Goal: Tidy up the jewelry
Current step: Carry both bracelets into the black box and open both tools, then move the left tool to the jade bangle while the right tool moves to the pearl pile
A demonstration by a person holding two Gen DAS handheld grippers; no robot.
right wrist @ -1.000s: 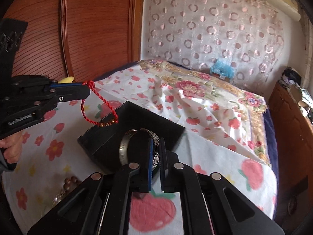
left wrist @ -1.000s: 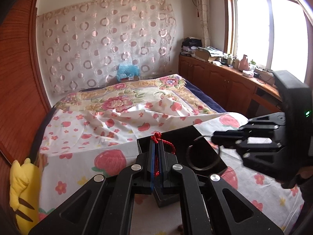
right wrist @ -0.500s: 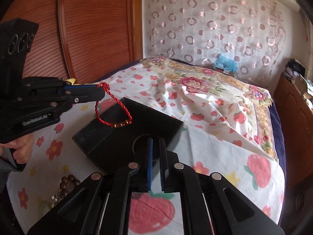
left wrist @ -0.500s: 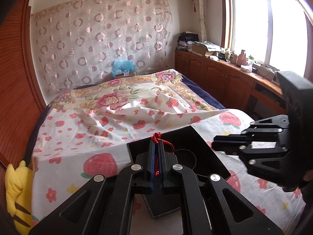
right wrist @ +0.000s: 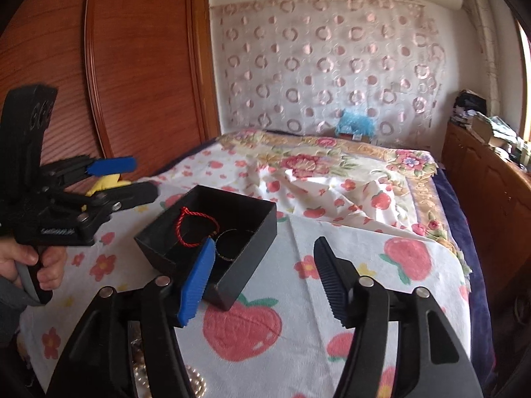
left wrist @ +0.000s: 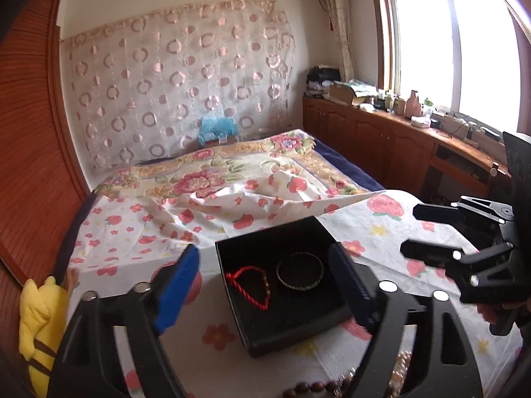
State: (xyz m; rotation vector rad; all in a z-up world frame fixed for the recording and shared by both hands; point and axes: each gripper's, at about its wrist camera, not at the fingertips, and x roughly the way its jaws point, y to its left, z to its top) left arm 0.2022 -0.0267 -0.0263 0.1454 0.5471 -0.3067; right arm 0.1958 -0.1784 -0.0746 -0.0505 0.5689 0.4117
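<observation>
Beside black box [left wrist: 318,326], loose beads [left wrist: 312,388].

Both the left hand-held gripper [left wrist: 265,275] and the right hand-held gripper [right wrist: 262,275] hang spread wide, holding nothing.

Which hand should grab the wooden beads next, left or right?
Probably left: the beads lie just under the open left tool. The right tool, also open, points past them.

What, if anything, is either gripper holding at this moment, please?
Nothing: left gripper and right gripper are open, cord and bangle lying in the box.
</observation>
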